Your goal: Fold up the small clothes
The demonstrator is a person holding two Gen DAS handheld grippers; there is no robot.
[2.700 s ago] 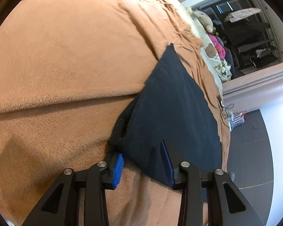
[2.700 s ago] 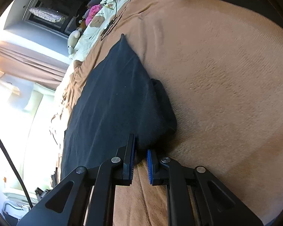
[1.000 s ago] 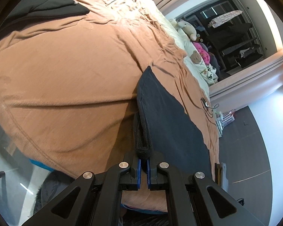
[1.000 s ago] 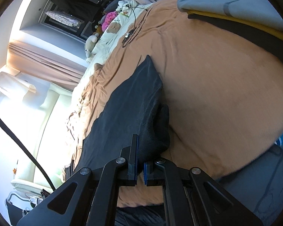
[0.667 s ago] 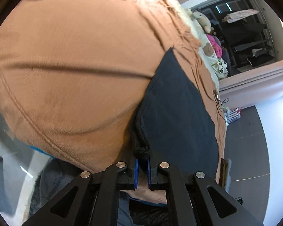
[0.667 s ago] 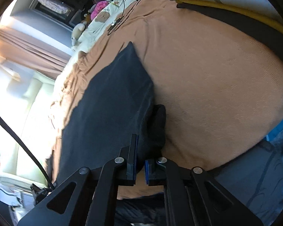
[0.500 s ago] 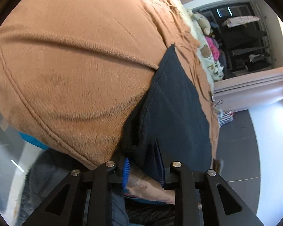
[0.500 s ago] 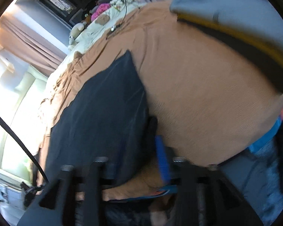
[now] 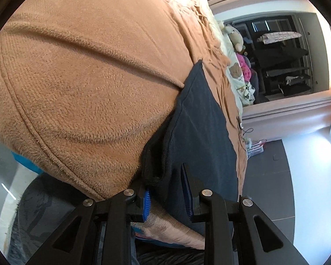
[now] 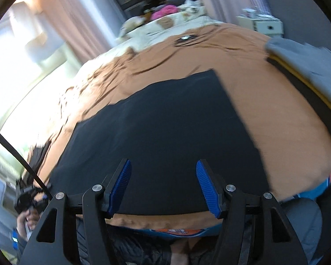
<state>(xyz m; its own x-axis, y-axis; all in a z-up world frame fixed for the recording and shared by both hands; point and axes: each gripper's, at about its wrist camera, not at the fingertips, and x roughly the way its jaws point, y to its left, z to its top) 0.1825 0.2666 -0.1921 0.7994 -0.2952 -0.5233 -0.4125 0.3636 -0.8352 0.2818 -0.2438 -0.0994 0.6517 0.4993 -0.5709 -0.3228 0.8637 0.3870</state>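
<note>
A dark navy garment [image 9: 200, 132] lies flat on the brown fleece blanket [image 9: 88, 77] near the bed's front edge. My left gripper [image 9: 166, 198] sits low at the garment's near left corner. Its jaws stand a little apart, the thick hem lies loosely between them, and the pads do not press on it. In the right wrist view the garment [image 10: 165, 121] spreads out as a wide dark rectangle. My right gripper [image 10: 164, 187] hovers open over the middle of its near edge with nothing between the blue pads.
A stack of folded clothes [image 10: 309, 70] in grey, yellow and black lies on the blanket [image 10: 264, 101] at the right. Soft toys [image 9: 238, 70] and pale bedding are at the far end. The bed's edge runs just below both grippers, with dark floor [image 9: 269, 187] beyond.
Both grippers were shut on the garment's near corners and have let go. The left one sank to the bed. The right one rose, rolled and swung to the middle of the near edge.
</note>
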